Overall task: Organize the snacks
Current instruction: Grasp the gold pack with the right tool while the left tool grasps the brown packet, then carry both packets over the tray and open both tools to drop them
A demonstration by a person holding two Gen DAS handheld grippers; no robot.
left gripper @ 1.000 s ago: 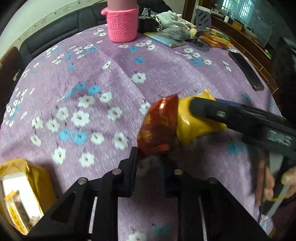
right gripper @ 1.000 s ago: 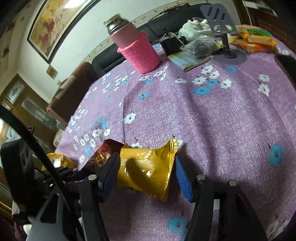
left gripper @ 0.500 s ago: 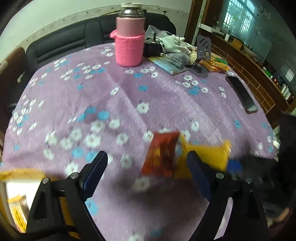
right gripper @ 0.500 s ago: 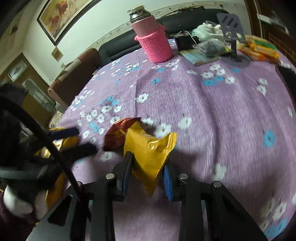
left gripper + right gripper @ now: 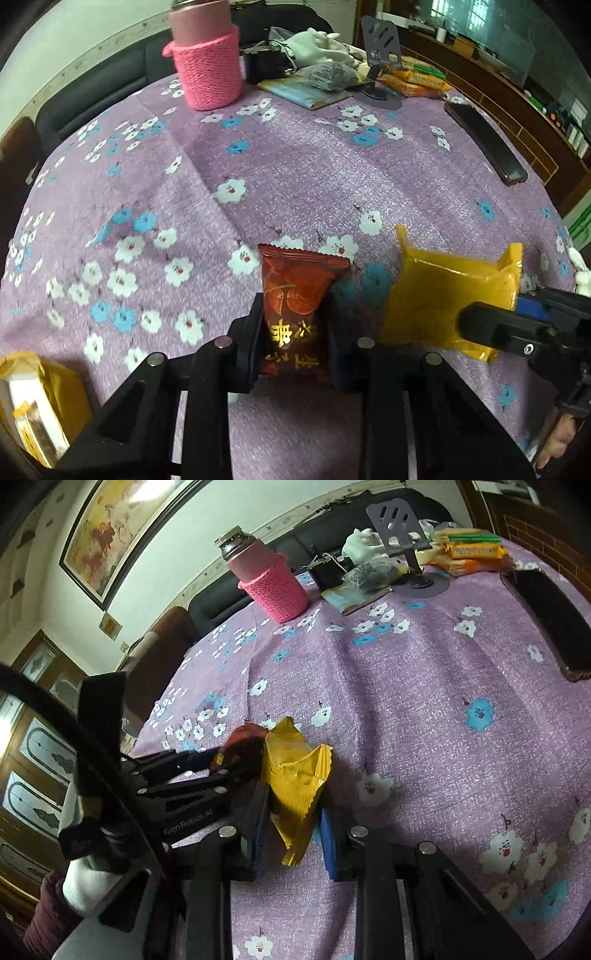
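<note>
A dark red snack packet (image 5: 295, 306) with gold lettering stands between the fingers of my left gripper (image 5: 295, 332). Its jaws are closing and the pads press on the packet's sides. To its right, a yellow snack packet (image 5: 439, 295) is pinched at one end by my right gripper (image 5: 509, 310), whose jaws are also closing. In the right wrist view the yellow packet (image 5: 295, 771) sits crumpled between the blue pads of the right gripper (image 5: 291, 830). Just left of it, the left gripper (image 5: 210, 766) holds the red packet (image 5: 243, 744).
The table wears a purple flowered cloth (image 5: 295, 166). At the back are a bottle in a pink knitted sleeve (image 5: 208, 70), a phone stand (image 5: 380, 48) and orange snack packs (image 5: 417, 79). A dark phone (image 5: 484, 144) lies at the right. A yellow box (image 5: 33, 406) sits at the lower left.
The left gripper opened wide, then closed on the red packet. The right gripper closed on the yellow packet and drew it rightward, so the two packets no longer overlap.
</note>
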